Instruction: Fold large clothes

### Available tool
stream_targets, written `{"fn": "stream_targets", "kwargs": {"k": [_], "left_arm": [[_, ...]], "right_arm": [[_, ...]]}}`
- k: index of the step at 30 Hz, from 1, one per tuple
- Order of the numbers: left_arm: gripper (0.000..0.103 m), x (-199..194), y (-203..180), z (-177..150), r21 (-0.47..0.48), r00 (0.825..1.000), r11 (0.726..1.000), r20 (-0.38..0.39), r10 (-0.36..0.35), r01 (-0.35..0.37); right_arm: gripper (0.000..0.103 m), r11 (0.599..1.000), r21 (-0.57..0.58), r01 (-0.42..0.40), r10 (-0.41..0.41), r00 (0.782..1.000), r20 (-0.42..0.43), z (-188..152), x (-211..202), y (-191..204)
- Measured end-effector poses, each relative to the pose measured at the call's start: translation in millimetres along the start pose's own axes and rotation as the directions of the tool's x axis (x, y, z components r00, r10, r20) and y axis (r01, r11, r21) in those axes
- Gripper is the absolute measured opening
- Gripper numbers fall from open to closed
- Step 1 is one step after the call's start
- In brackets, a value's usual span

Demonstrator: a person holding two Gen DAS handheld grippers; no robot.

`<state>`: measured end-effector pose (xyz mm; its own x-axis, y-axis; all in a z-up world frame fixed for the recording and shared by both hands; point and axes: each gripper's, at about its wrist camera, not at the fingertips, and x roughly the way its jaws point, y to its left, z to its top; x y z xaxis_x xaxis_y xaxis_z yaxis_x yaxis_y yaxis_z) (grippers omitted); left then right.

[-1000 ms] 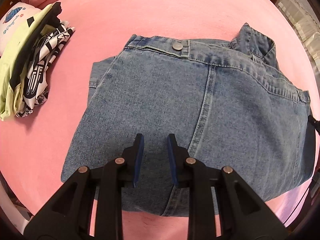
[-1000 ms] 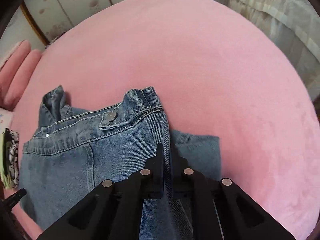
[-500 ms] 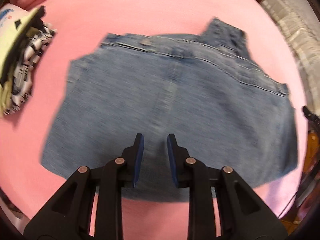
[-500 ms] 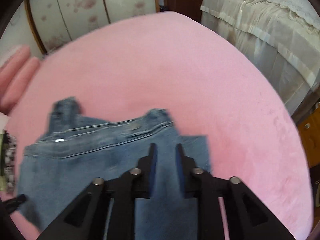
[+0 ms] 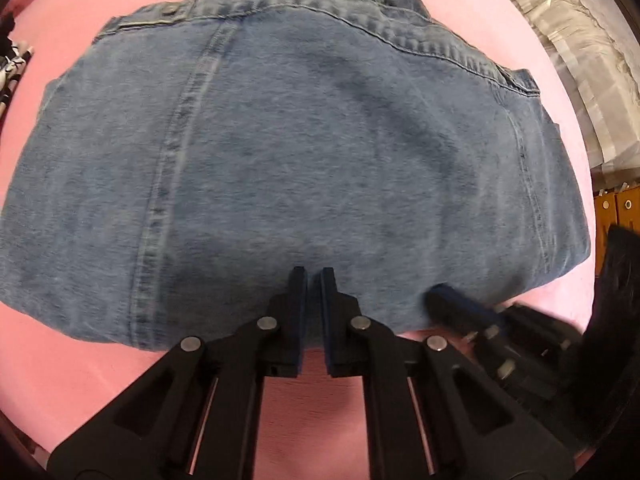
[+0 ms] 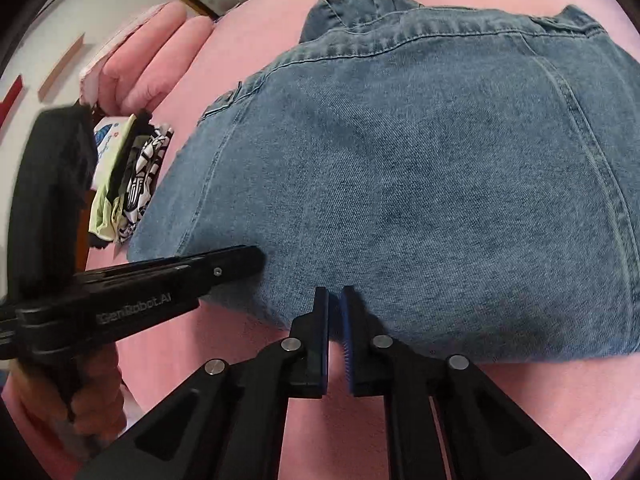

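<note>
Folded denim jacket (image 5: 304, 152) on the pink bed (image 5: 100, 368) looks heavy and stiff; best grabbed along its thick near edge. Left gripper (image 5: 314, 276) and right gripper (image 6: 335, 294) are both nearly together, clamping nothing.

One marking can be read. In the right wrist view, the black body of the left tool (image 6: 256, 258) carries the embossed, low-contrast wording "GenRobot.AI" along its side, just behind its fingers. The letters are the same black as the housing and slightly blurred, so the first characters are less sure than the rest. The folded clothes (image 6: 132, 176) by the bed's left edge show black-and-white patterning and a small blue-and-red print on a white piece, but no letters can be made out there. The left wrist view shows no legible text.
</note>
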<state>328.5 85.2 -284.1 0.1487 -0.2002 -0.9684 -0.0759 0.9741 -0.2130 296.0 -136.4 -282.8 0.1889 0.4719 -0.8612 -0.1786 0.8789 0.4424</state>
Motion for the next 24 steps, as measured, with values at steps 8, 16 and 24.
{"fn": "stream_targets", "kwargs": {"k": [8, 16, 24], "left_arm": [[0.005, -21.8, 50.6, -9.6, -0.095, 0.995, 0.995, 0.094, -0.028, 0.037], [0.005, -28.9, 96.6, -15.3, -0.093, 0.921, 0.925, 0.104, 0.376, -0.367], [0.005, -54.2, 58.1, 2.8, -0.073, 0.980, 0.992, 0.160, 0.115, -0.105]], "right_arm": [[0.001, 0.942, 0.136, 0.306, -0.322, 0.941, 0.110, -2.1, -58.1, -91.8], [0.000, 0.842, 0.054, 0.537, -0.539, 0.829, 0.147, -8.0, -81.6, -104.6], [0.000, 0.964, -0.128, 0.234, -0.203, 0.955, 0.217, -4.4, -45.3, -1.8]]}}
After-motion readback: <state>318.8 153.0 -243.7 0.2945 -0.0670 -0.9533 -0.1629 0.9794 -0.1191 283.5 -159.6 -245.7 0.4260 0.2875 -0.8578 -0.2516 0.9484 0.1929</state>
